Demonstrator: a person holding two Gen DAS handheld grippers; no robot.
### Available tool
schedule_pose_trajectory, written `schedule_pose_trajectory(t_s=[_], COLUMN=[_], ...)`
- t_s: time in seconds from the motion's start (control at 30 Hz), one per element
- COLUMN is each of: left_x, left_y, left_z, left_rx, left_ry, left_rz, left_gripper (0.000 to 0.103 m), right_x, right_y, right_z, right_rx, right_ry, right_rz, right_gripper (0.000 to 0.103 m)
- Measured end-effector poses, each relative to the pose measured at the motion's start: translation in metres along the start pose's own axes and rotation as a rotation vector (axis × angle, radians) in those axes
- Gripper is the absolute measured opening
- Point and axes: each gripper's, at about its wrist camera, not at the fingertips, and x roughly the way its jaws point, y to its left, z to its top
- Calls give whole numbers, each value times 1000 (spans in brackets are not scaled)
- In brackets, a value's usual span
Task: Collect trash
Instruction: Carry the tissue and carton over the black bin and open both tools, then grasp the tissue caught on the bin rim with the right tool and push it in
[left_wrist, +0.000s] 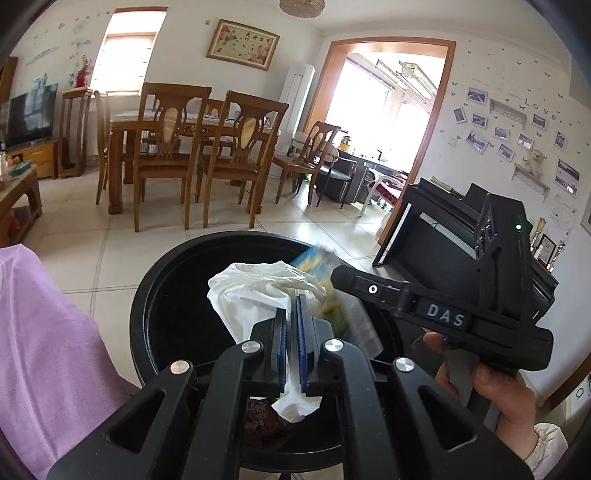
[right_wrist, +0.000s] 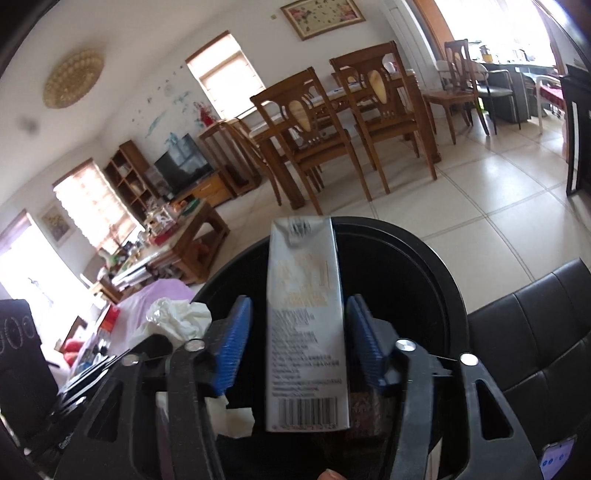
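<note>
1. The left gripper (left_wrist: 291, 347) has its blue pads (left_wrist: 281, 350) pressed together on a crumpled white tissue (left_wrist: 255, 291). The tissue bunches above the fingertips and a tail of it hangs out below them.
2. The right gripper (right_wrist: 295, 343) stands spread. A grey drink carton (right_wrist: 306, 325) sits upright between its blue pads (right_wrist: 231, 347), with a visible gap on each side, so neither pad presses it.
3. Both grippers hang over the mouth of a round black bin (left_wrist: 147, 295). In the left wrist view the tissue lies inside the rim line, nearer the left wall. In the right wrist view the carton's top edge overlaps the far rim of the bin (right_wrist: 436, 254).
4. Inside the bin, dark wrappers lie at the bottom; the left view shows a red-printed packet (left_wrist: 264, 417) under the tissue's tail.
5. The right gripper's body crosses the right side of the bin in the left view, held by a hand (left_wrist: 491, 384), close beside the left gripper.
6. A lilac cloth (left_wrist: 44, 332) crowds the bin's left edge; a black leather seat (right_wrist: 535, 325) crowds its right.
7. Beyond the far rim the tiled floor (left_wrist: 92, 229) lies open up to the wooden dining chairs (left_wrist: 236, 155) and table.
8. A black piano (left_wrist: 443, 236) stands to the right, near the bin.
</note>
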Motion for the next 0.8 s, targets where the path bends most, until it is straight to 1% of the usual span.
schedule_pose_trajectory(t_s=[0.07, 0.1, 0.13, 0.17, 0.2, 0.27, 0.3, 0.33, 0.37, 0.47, 0.57, 0.63, 0.7, 0.77, 0.8], left_x=[0, -1, -1, -3, -5, -18, -22, -26, -28, -33, -39, -50, -63, -84, -94], left_y=[0, 0, 1, 0, 0, -4, -5, -8, -10, -12, -11, -9, -5, 0, 5], left_z=[1, 1, 1, 0, 0, 0, 0, 1, 2, 0, 2, 2, 2, -1, -3], left_rx=[-5, -7, -7, -6, -5, 8, 18, 33, 40, 44, 39, 26, 22, 19, 16], left_ry=[4, 5, 4, -1, -16, -99, -126, -142, -143, -142, -116, -102, -80, -89, -92], left_rz=[4, 11, 19, 30, 43, 97, 110, 114, 113, 119, 143, 142, 144, 161, 150], left_gripper=[8, 12, 17, 37, 67, 92, 93, 94, 98, 98, 98, 98, 98, 98, 98], right_x=[-6, -9, -12, -15, -18, -25, -28, -29, -32, -38, -40, -42, -44, -42, -42], right_y=[-1, -2, -3, -4, -5, -4, -5, -3, -3, 0, 5, 12, 23, 36, 43], right_z=[1, 2, 3, 4, 5, 6, 7, 7, 8, 9, 9, 9, 7, 5, 4], right_rx=[3, 6, 10, 16, 20, 23, 25, 28, 31, 38, 41, 26, 4, -19, -28], right_ry=[-16, -27, -38, -47, -57, -74, -79, -87, -95, -109, -109, -106, -103, -88, -81], right_rz=[3, 6, 10, 12, 18, 20, 22, 26, 28, 48, 64, 73, 80, 95, 104], right_gripper=[71, 71, 74, 78, 79, 80, 82, 87, 93, 97, 98, 98, 98, 98, 98])
